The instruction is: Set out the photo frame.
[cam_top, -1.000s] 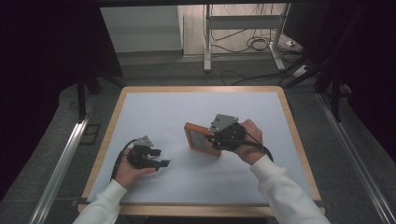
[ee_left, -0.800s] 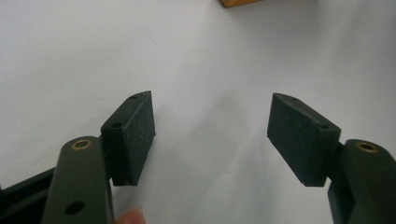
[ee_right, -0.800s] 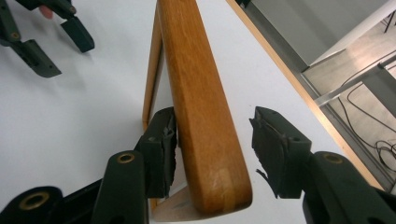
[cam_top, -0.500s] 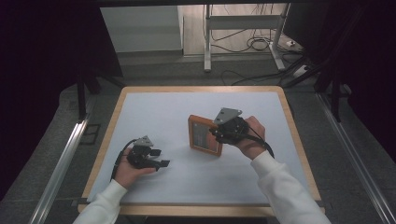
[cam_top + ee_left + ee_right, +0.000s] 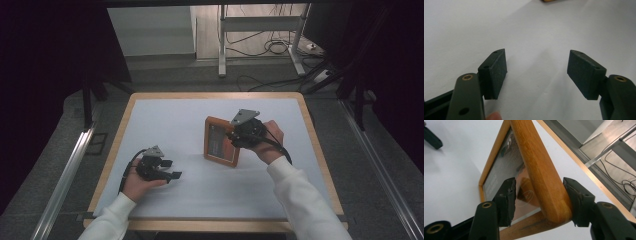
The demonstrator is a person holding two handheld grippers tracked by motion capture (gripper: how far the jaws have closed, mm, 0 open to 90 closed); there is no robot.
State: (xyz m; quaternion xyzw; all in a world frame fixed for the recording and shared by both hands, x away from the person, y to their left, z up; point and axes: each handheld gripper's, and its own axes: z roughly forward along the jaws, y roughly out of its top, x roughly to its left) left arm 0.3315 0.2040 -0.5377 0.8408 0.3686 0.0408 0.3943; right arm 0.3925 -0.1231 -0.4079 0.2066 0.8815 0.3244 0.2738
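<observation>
We're standing the orange wooden picture frame (image 5: 220, 141) on the white bench (image 5: 165, 125); the right gripper (image 5: 539, 200) has just been widening its fingers around its rail. Left gripper (image 5: 536, 72) gapes, holding nothing. Next: back off without tipping it.

The table (image 5: 320, 150) has a light wooden rim and a pale grey-white top sheet covering nearly the whole surface. A wooden picture frame (image 5: 220, 142) stands on the sheet just to the 2 o'clock side of the table's centre, raised on its lower edge and tilted, its glazed face turned toward 9 o'clock. In the right gripper view, the frame's rounded wooden corner rests on the sheet, and the glass reflects its surroundings.
</observation>
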